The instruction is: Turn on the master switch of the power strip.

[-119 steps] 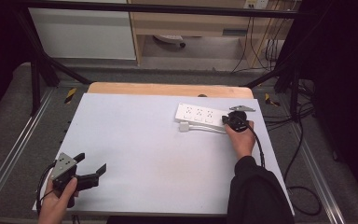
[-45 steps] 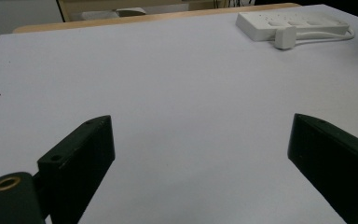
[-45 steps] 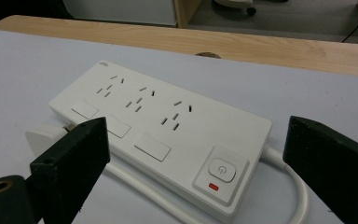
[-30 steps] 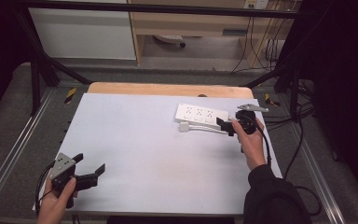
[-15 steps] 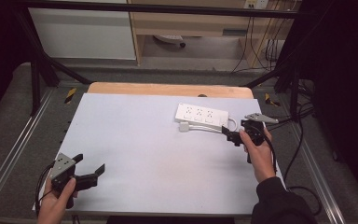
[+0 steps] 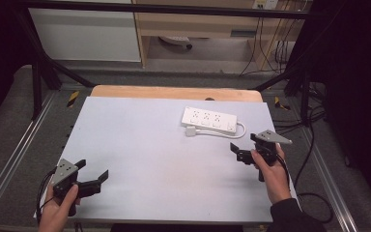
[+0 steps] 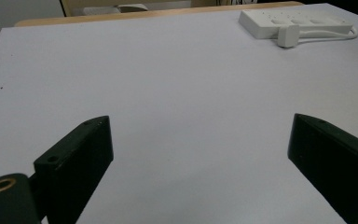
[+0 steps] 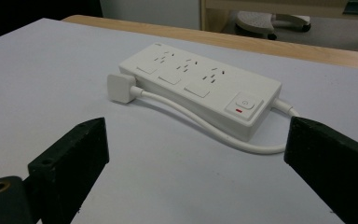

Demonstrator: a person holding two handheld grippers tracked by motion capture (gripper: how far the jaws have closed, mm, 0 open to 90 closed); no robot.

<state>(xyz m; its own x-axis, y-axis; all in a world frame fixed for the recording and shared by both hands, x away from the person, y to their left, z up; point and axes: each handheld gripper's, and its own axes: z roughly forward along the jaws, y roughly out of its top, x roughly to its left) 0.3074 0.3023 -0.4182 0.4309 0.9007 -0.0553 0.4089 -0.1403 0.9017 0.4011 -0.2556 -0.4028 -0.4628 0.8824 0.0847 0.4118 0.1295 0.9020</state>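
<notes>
Power strip [image 6: 209, 119] is the landmark; right gripper [image 6: 244, 151] just beside it, jaws wide, empty; left gripper [image 6: 91, 177] well apart, wide; likely pre-grasp; next: close in on its plug [image 8: 120, 88].

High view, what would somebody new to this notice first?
Probably the white power strip lying flat at the far right of the pale table, its cord looped back so the plug rests beside it. Then the two black grippers: the left gripper at the near left corner and the right gripper just short of the strip, both open and empty.
</notes>
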